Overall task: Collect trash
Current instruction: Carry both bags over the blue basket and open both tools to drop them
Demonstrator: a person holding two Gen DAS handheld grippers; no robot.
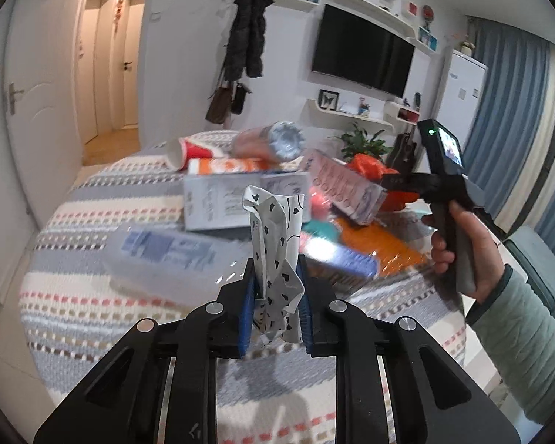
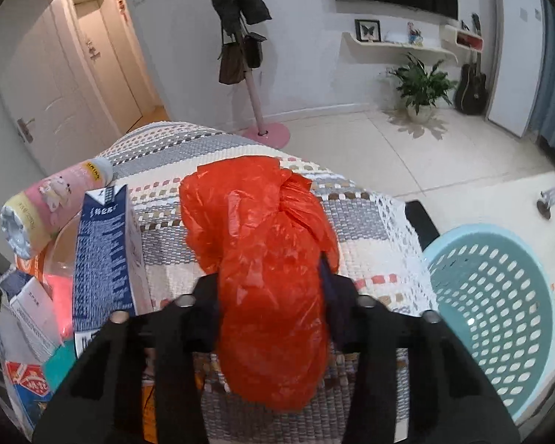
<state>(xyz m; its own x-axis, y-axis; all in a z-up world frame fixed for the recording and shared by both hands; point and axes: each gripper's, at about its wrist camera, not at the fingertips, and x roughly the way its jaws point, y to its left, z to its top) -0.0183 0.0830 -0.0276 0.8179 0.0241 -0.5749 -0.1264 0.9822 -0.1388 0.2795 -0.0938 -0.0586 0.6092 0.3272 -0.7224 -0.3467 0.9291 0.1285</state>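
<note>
My left gripper (image 1: 276, 288) is shut on a crumpled white wrapper with black hearts (image 1: 275, 255) and holds it above the striped tablecloth (image 1: 92, 296). My right gripper (image 2: 270, 296) is shut on an orange plastic bag (image 2: 266, 259) that drapes over its fingers, above the table. The right gripper and the hand holding it also show in the left wrist view (image 1: 418, 183), with the orange bag (image 1: 366, 166) at its tip. A light blue perforated basket (image 2: 499, 307) stands on the floor right of the table.
A pile of trash lies on the table: a blue-and-white carton (image 2: 107, 251), a pink tube (image 2: 51, 199), a red paper cup (image 1: 192, 151), a white box (image 1: 222, 203) and orange packaging (image 1: 381, 248). A coat stand (image 2: 255, 103) and a potted plant (image 2: 421, 88) stand behind.
</note>
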